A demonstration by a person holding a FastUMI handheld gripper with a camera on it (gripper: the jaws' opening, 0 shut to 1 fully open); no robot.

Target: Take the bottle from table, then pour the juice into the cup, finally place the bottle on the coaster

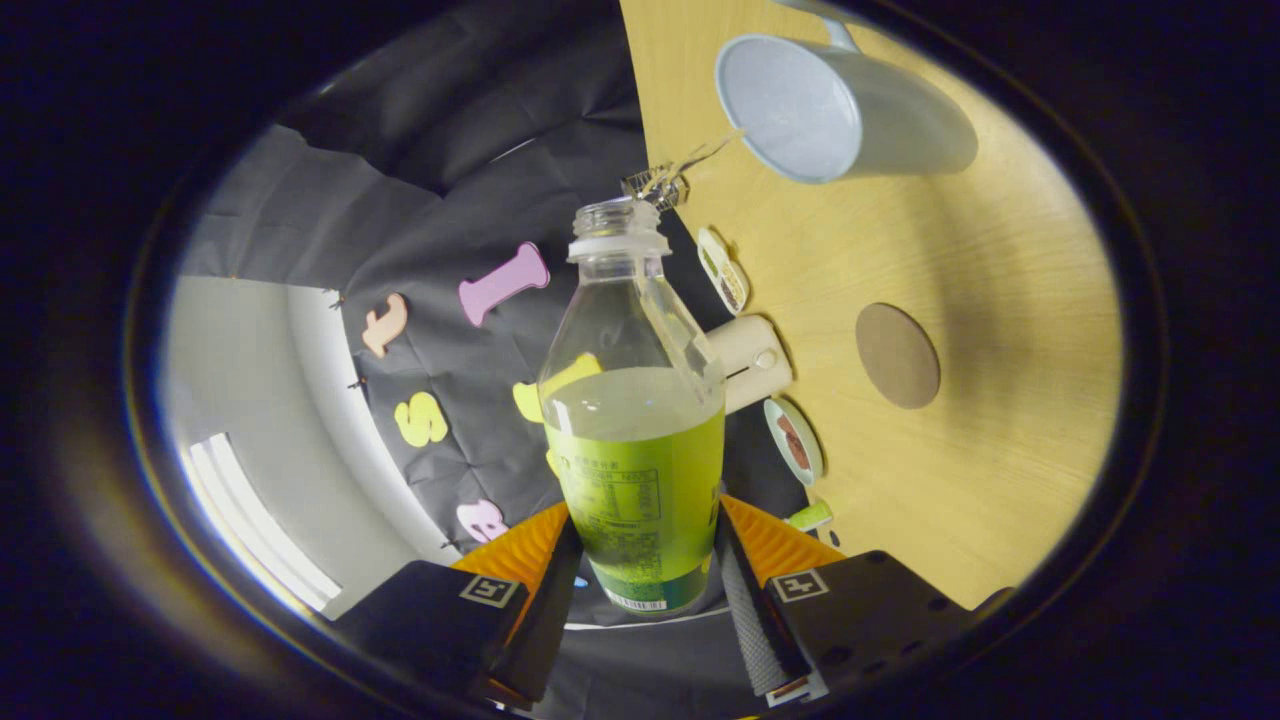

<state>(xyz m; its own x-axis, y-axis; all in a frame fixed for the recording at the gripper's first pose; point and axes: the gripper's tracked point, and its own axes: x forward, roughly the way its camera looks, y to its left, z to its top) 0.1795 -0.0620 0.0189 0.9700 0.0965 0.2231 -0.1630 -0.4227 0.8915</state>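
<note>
Holding: my gripper (640, 560) has the bottle (636, 440) squeezed between my two fingers (520, 555), one finger on each side of its lower part, so my jaws are closed tight on it.
Bottle: it is see-through plastic with a green label around its lower half. Its cap is off and the mouth is open. Clear juice fills it up to about the top of the label. The bottle points straight ahead of my fingers.
View: the whole room looks tipped over to me. The desk (1000, 400) stands up like a wall on one side of the bottle.
Cup (830, 110): it is a pale cup with a handle. It sits on the desk, beyond the bottle's mouth and off to the side. I can see right into it. I cannot tell if any juice is inside. The bottle's mouth is near the cup but not over it.
Coaster (897, 355): it is a round brown disc lying flat on the desk. It is well apart from the cup, and nothing is on it.
Desk edge: some small things sit in a row along the desk edge nearest the bottle. There are two little dishes (795, 440) with something dark in them, a pale tube-shaped thing (750, 360), and a small shiny wire thing (660, 185) close to the bottle's mouth.
</note>
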